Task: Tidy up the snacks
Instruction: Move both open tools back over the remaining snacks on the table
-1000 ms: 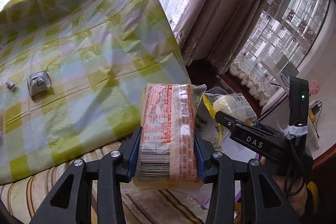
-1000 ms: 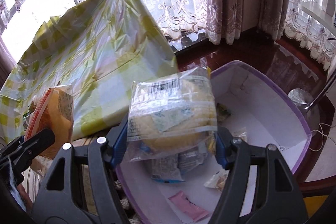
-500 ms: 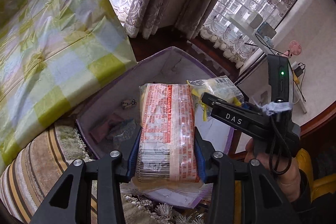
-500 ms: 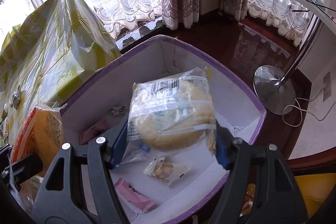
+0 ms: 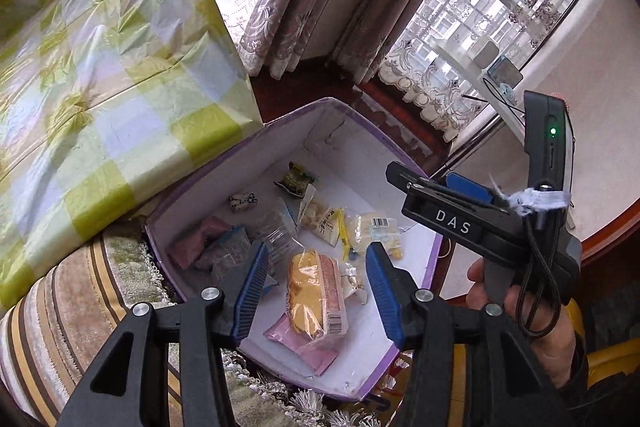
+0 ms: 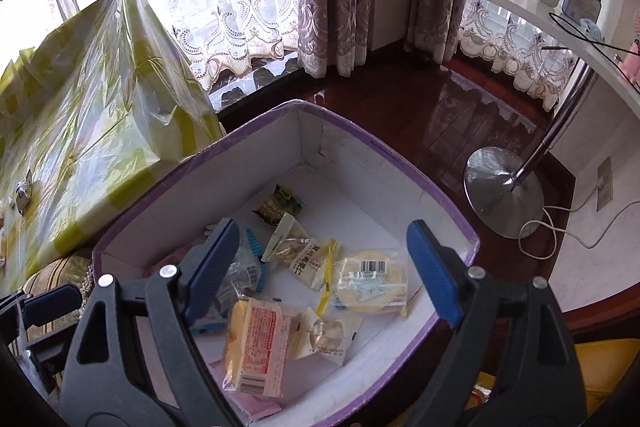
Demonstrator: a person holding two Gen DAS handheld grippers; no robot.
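Tools both hang over my box (image 6: 416, 171), jaws opening on nothing: left tool (image 5: 316, 283), right tool (image 6: 324, 267). Orange-printed cake pack (image 5: 316, 293) lies inside, long axis twelve-to-six. Only my right view shows the round cake pack (image 6: 372, 281) whole; farther, at ten o'clock, the checkered bench (image 5: 104, 75).

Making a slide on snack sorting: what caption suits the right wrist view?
Right gripper, jaws opening and empty, above the purple-rimmed box where packaged snacks lie.

Each black gripper (image 5: 316, 291) has ribbed blue pads (image 6: 430, 267), silver screws, and one white "DAS" label.
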